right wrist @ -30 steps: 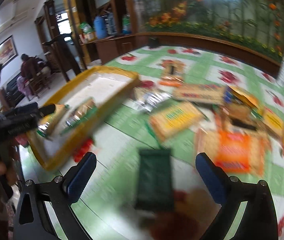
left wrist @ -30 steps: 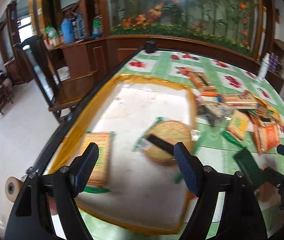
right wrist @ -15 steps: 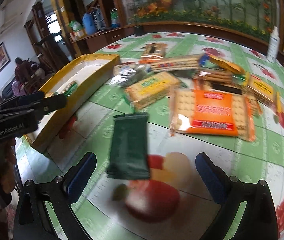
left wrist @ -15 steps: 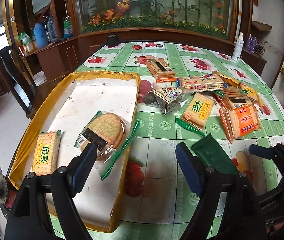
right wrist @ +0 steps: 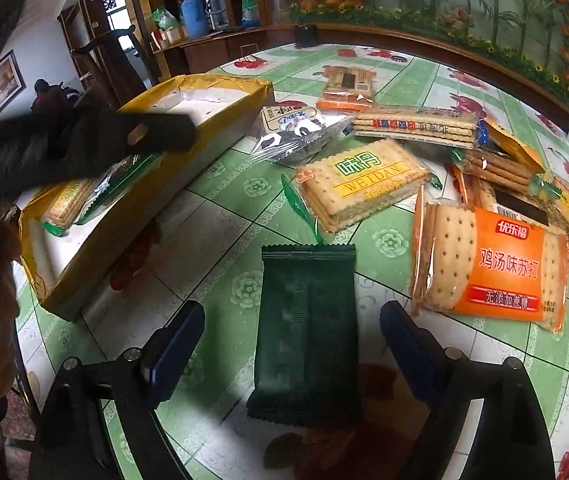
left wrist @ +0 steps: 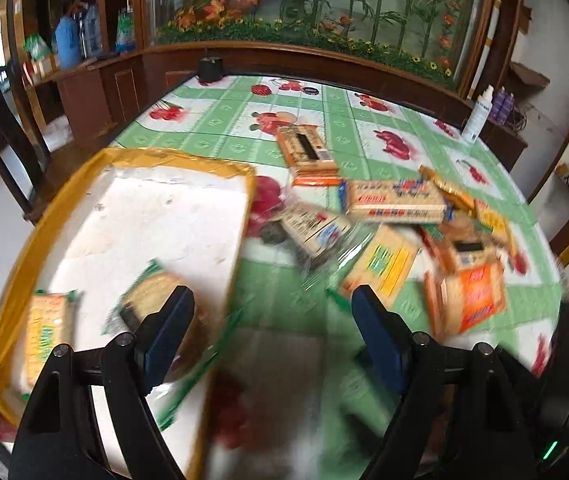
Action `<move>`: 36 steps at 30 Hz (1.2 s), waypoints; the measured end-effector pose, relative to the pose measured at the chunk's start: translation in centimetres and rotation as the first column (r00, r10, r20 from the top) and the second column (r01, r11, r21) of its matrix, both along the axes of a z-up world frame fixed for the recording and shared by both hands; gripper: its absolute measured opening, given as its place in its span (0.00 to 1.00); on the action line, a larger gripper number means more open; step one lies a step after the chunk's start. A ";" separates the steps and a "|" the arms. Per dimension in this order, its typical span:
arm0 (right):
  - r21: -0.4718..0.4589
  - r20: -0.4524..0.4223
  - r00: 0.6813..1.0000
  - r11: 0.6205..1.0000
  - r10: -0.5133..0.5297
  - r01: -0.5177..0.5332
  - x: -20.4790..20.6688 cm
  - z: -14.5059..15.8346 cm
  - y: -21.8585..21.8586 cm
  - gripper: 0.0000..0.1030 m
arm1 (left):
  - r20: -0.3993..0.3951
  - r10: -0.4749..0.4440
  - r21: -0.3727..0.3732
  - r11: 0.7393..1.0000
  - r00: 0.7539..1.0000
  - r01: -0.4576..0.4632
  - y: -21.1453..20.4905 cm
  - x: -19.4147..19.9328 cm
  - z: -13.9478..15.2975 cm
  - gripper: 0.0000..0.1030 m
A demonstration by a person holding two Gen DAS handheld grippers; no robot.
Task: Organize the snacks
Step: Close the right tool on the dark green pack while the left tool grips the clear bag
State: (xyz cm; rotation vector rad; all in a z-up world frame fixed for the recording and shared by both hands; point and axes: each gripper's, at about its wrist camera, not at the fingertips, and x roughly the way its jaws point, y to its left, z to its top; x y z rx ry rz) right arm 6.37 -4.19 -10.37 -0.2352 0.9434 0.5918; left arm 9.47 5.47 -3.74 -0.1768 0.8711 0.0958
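The right gripper points down at a dark green packet lying flat on the green tablecloth; the packet sits squarely between the two blue pads, with a gap on each side, so nothing presses on it while the jaws are closing. Just beyond it lie an orange cracker pack to the right and a yellow-labelled cracker pack ahead, with more snacks piled behind them. To the left stands the yellow-rimmed tray, which holds two biscuit packs at its near end; the dark body of the left gripper crosses above it in this view. In the blurred left wrist view, the left gripper hangs with its jaws partly apart and empty, over the tray's right edge. A round-biscuit pack lies in the tray just behind the left pad, and a flat yellow pack lies further left.
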 end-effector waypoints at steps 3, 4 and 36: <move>-0.026 0.017 1.000 1.000 -0.006 0.006 0.1 0.0 0.0 0.77 | -0.010 0.021 -0.049 0.999 1.000 -0.021 -0.5 1.8 -0.1 0.79; -0.033 0.023 1.000 0.999 -0.009 0.010 0.2 0.0 0.0 0.74 | -0.015 0.032 -0.056 0.998 0.999 -0.033 -0.7 2.6 -0.1 0.79; -0.052 0.047 0.999 0.999 -0.010 0.013 0.9 0.2 -2.2 0.50 | -0.228 0.117 0.091 0.991 0.967 -0.099 -3.4 10.6 -6.0 0.72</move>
